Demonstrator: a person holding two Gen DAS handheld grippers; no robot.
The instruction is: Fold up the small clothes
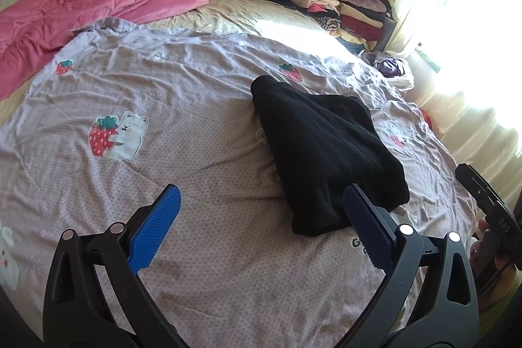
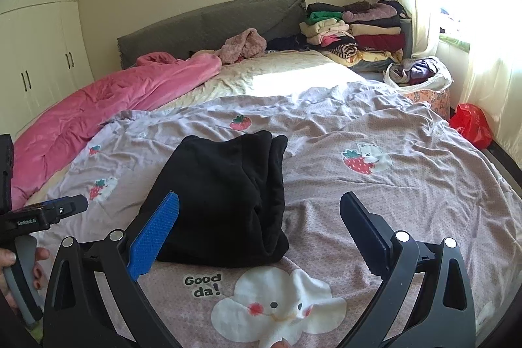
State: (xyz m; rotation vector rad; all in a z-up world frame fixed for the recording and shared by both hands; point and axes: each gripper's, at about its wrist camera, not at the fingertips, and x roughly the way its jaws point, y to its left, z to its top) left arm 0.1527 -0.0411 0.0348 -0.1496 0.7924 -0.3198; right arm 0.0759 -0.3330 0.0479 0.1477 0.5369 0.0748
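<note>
Both tongs empty, black garment folded on the bed.
Left tongs (image 1: 261,211) and right tongs (image 2: 259,217) gape wide, gripping nothing; black garment (image 2: 222,201) lies folded on the strawberry-print quilt (image 2: 375,217) just ahead. Fold looks finished; next likely means fetching another piece. Folded clothes stack (image 2: 352,31) sits far back.

Both wrist views look forward and downward along their own fingers, low and close over the bed (image 1: 195,152), toward the headboard (image 2: 212,22). The left one sits left of the black garment (image 1: 326,152), the right one right of it; they share the garment and the clothes stack (image 2: 355,31).
</note>
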